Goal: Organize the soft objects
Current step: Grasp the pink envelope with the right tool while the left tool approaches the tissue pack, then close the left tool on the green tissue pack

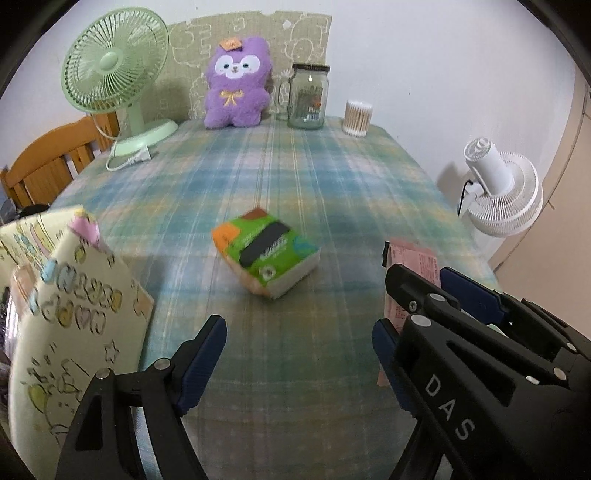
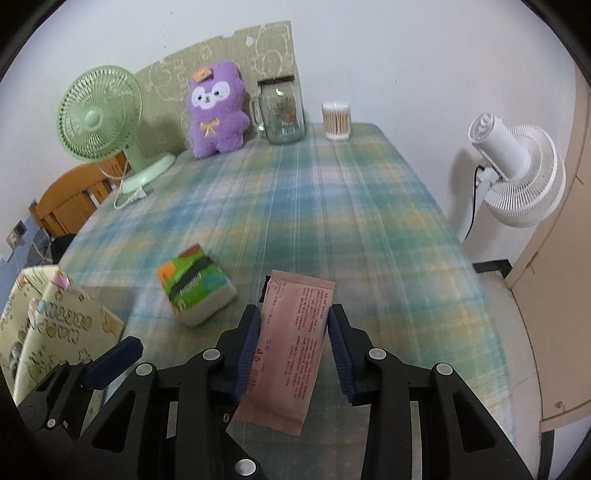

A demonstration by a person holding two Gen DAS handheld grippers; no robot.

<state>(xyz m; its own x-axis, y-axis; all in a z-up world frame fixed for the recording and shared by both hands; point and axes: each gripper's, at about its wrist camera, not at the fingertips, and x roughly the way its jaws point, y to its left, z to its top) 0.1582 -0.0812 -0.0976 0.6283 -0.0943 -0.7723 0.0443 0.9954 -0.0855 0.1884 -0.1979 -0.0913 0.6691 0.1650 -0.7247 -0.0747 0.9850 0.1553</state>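
Nearest, the right gripper is seen with its blue-padded fingers set on either side of a flat pink packet; the pads sit just at the packet's long edges, but whether they press it cannot be told, nor whether the packet lies on the tablecloth or is raised from it. The left gripper is held over the near part of the tablecloth with its fingers spread wide apart and nothing between them; the right gripper's black frame and the pink packet are seen just beside it. At the near left edge a pale yellow bag printed with cartoon figures is recorded, its mouth toward the table. Farther in, near the table's middle, a soft tissue pack in green wrapping with orange patches lies on the plaid cloth, apart from both grippers. At the far edge, from left to right, are listed: a green desk fan with its plug and cord on the cloth, a purple plush toy seated upright against a patterned board, a glass jar with a handle just beside the toy, and a tub of cotton swabs. Off the table to the right a white fan is noted by the wall, and to the left a wooden chair back.
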